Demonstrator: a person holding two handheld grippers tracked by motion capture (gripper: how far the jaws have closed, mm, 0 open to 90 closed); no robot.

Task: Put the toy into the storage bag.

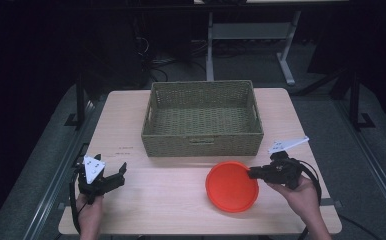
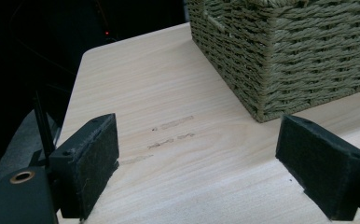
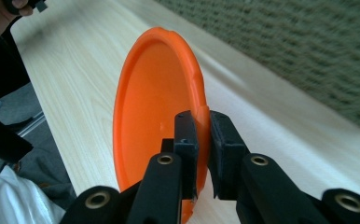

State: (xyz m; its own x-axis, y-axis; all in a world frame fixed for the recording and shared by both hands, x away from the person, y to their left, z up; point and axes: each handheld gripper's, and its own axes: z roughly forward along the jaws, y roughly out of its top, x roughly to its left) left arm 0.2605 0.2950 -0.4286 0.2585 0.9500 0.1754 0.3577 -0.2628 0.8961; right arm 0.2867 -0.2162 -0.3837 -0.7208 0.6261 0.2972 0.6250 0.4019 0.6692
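Starting at the left edge of the table [image 1: 156,200], the left gripper [image 1: 112,176] rests low with its jaws spread wide and nothing between them, apparently parked clear of the work. Farther back sits the woven basket [image 1: 203,120], open side up, the likely place for what is being carried. Right of centre, the orange plate [image 1: 232,186] is pinched by its rim in the right gripper [image 1: 251,173], jaws closed tight on the edge; it seems tilted off the wood, though the high view is too dim to be certain.
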